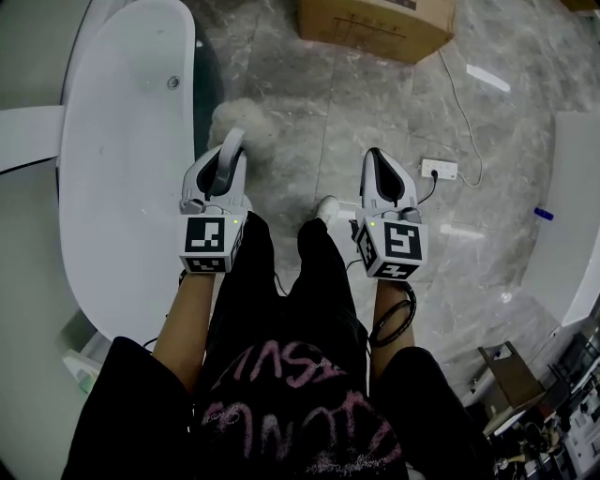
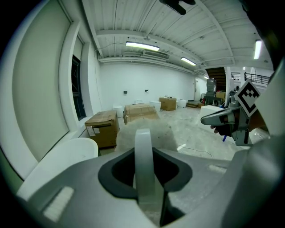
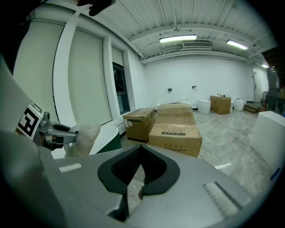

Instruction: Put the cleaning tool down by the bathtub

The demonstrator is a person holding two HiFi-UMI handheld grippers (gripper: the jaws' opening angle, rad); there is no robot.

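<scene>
The cleaning tool is a fluffy pale duster [image 1: 242,120] on a white handle [image 2: 144,160]. My left gripper [image 1: 232,142] is shut on that handle and holds the duster over the floor, just right of the white oval bathtub [image 1: 122,159]. From the left gripper view the fluffy head [image 2: 151,132] sticks out past the jaws, with the tub's end [image 2: 67,158] at lower left. My right gripper [image 1: 373,155] hangs level with the left one over the grey floor, shut with nothing in it. The right gripper view shows the duster [image 3: 84,136] beside the tub [image 3: 106,133].
A cardboard box [image 1: 375,23] lies on the floor ahead, and more boxes [image 3: 174,131] stand further off. A white power strip [image 1: 438,170] with its cable sits right of my right gripper. A white block [image 1: 572,206] stands at the right edge. The person's legs are below the grippers.
</scene>
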